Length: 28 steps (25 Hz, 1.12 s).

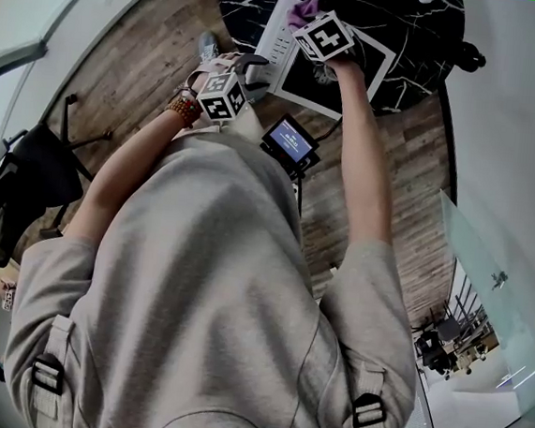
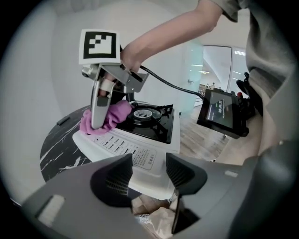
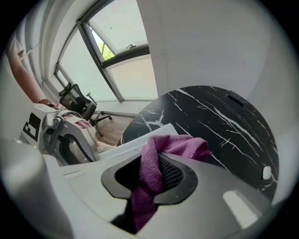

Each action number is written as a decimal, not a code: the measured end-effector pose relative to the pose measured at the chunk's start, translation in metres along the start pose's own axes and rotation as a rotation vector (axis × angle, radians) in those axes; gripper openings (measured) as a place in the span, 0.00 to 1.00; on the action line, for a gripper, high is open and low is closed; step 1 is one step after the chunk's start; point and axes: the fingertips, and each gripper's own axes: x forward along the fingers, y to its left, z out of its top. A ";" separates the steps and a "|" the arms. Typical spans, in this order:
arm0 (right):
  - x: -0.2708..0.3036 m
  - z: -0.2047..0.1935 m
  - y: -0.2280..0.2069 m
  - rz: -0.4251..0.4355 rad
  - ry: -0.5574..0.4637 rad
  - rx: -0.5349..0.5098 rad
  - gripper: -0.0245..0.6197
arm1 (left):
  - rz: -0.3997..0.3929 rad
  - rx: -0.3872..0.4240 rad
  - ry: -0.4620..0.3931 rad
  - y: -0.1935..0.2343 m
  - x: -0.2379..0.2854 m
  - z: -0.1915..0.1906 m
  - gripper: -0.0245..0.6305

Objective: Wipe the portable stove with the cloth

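- Portable stove (image 2: 140, 156) (image 1: 332, 78): boxy white body with a black top plate, a round metal burner (image 2: 145, 113) and black pan supports. A grid of printed labels runs along its front panel. It sits on the desk, near the edge closest to the person.
- Cloth (image 3: 175, 147) (image 2: 114, 116) (image 1: 304, 10): pink-purple, nubby weave, bunched. It lies on the stove's far left corner, beside the burner.
- Right claw (image 3: 152, 172): clamped on the cloth, a fold pinched between the ribbed black pads and a tail hanging below. It points steeply down at the stove top.
- Left claw (image 2: 148, 168): jaws wide apart, nothing pressed between the ribbed pads. The stove's near edge shows past the gap. It hangs just off the desk.
- Desk (image 3: 219, 116) (image 2: 60, 149) (image 1: 427, 26): round, black stone-look top with white veins.
- Small dark flat object (image 3: 236, 98) and small white object (image 3: 266, 172): on the desk, well apart from the stove; I cannot tell what either is.
- Screen device (image 2: 219, 112) (image 1: 288, 143): dark casing, lit display, standing off the desk near the person.
- Black cable (image 2: 173, 86): runs from the right claw toward the screen device.
- Office chair (image 3: 77, 100) (image 1: 36, 172): black, on the wood-plank floor (image 1: 142, 55), by the window (image 3: 117, 46).
- Beaded bracelet (image 1: 183, 108): on the left wrist.
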 end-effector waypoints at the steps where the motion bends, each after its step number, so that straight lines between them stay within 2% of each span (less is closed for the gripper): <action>1: 0.000 0.000 0.000 0.001 -0.003 0.003 0.19 | 0.003 -0.001 0.000 0.000 0.000 0.000 0.38; 6: 0.000 -0.007 0.006 0.017 -0.049 0.063 0.19 | 0.011 -0.004 0.000 0.001 0.000 -0.001 0.38; 12: 0.000 -0.010 0.024 -0.005 -0.018 -0.007 0.18 | 0.023 -0.006 -0.003 0.002 -0.001 -0.002 0.39; 18: 0.000 -0.017 0.037 0.017 -0.020 -0.011 0.18 | 0.039 -0.017 -0.005 0.005 0.000 -0.002 0.41; 23: 0.002 -0.023 0.051 0.051 0.001 -0.010 0.18 | 0.060 0.017 0.013 0.006 -0.001 -0.001 0.41; 28: 0.002 -0.026 0.060 0.059 0.007 -0.028 0.18 | 0.070 0.014 0.016 0.006 0.000 -0.001 0.41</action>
